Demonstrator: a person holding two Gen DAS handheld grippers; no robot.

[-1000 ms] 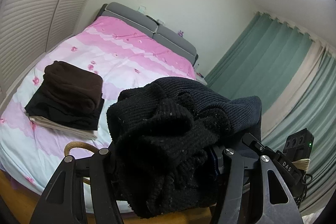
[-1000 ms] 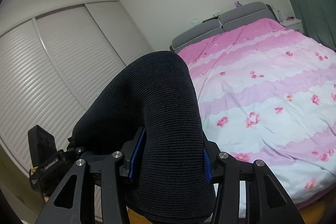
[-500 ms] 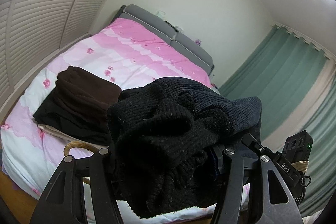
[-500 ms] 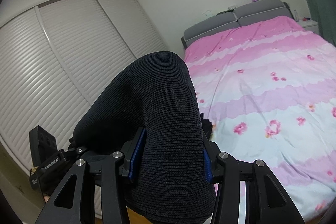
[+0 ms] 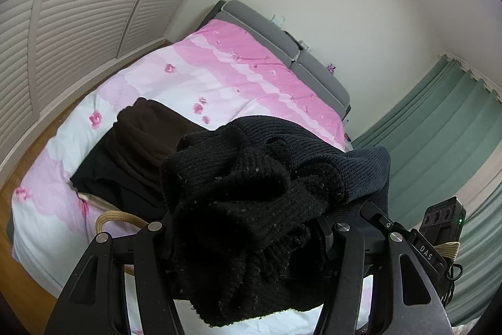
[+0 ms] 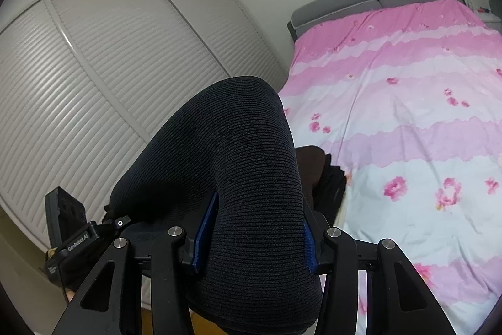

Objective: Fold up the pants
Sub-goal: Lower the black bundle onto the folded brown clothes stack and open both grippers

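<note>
Looking through the left wrist view, the left gripper (image 5: 248, 244) is seen clamped, jaws partly closed, on a bunched black end of the knit pants (image 5: 251, 193); the stack of folded clothes (image 5: 135, 153) on the bed (image 5: 194, 77) has drawn nearer than a second ago, so a carry toward it is judged under way. In the right wrist view, the right gripper (image 6: 254, 244) is likewise pressed on the ribbed navy fold (image 6: 238, 165) of the pants, held above the bed's near-left corner, and the stack (image 6: 326, 178) has emerged just beyond it.

Home bedroom: bed (image 5: 219, 74), louvred wardrobe (image 6: 109, 77), curtains (image 5: 439, 127).
</note>
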